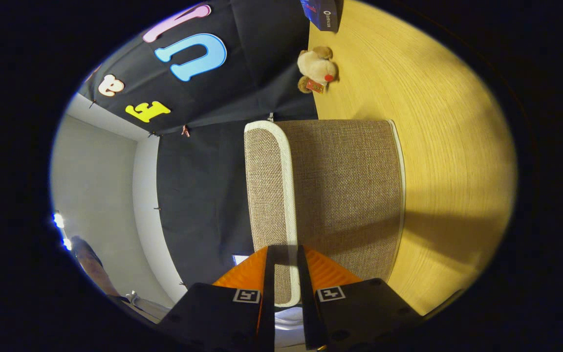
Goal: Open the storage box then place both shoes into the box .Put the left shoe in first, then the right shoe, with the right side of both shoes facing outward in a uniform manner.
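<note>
Box [345, 195]: fabric, on wood surface [447, 146], view rolled sideways. Lid [269, 195], white-trimmed, was pinched at its edge between tongs [286, 259], fingers closed on it, prob. to swing it open. Plush toy [316, 68] well beyond box. Shoes: none seen.

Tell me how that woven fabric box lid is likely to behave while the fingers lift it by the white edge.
The fabric lid is probably light, since it looks like woven cloth over a thin panel. It may flex or sag, as the gripper pinches only the white trim at one edge. The coarse weave should resist slipping between the fingers.
</note>
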The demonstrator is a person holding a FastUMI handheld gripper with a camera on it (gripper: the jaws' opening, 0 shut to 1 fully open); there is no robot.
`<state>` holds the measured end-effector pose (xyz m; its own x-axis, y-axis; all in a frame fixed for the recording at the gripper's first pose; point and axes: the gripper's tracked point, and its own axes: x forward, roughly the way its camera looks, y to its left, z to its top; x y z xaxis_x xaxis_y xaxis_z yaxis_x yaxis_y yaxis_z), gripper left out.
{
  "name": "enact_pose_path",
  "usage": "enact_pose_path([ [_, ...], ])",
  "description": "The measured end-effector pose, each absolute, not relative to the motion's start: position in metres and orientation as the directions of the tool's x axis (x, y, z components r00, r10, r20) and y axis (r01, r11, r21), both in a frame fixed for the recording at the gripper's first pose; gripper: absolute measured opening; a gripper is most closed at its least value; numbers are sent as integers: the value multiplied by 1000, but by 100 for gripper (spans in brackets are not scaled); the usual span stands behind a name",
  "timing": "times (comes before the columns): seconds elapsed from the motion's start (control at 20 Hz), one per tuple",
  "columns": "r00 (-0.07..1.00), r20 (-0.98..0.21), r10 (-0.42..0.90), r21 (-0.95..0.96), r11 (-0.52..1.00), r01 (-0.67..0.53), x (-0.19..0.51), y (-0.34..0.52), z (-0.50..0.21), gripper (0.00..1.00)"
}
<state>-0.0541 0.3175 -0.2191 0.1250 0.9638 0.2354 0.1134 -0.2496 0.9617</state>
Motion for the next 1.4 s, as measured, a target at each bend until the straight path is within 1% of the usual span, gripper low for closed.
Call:
enact_pose_path([
  [0.05, 126, 222, 967, 968, -234, 94, -49, 318, -223, 27],
  [0.1, 136, 218, 966, 969, -231, 85, -54, 320, -223, 19],
  [0.15, 155, 238, 959, 964, -252, 81, -54, 315, -219, 13],
  [0.25, 171, 306, 936, 946, -320, 58, -56, 307, -200, 5],
  [0.5, 219, 359, 907, 931, -365, -13, -49, 300, -157, 5],
  [0.6, 231, 360, 904, 932, -360, -43, -49, 301, -137, 5],
  [0.85, 208, 363, 908, 931, -343, -126, -41, 327, -64, 5],
  [1.0, 201, 313, 928, 943, -279, -183, -30, 363, -28, 5],
  [1.2, 175, 258, 950, 945, -210, -250, -31, 405, 0, 5],
  [1.4, 168, 222, 960, 949, -173, -265, -28, 448, 18, 5],
])
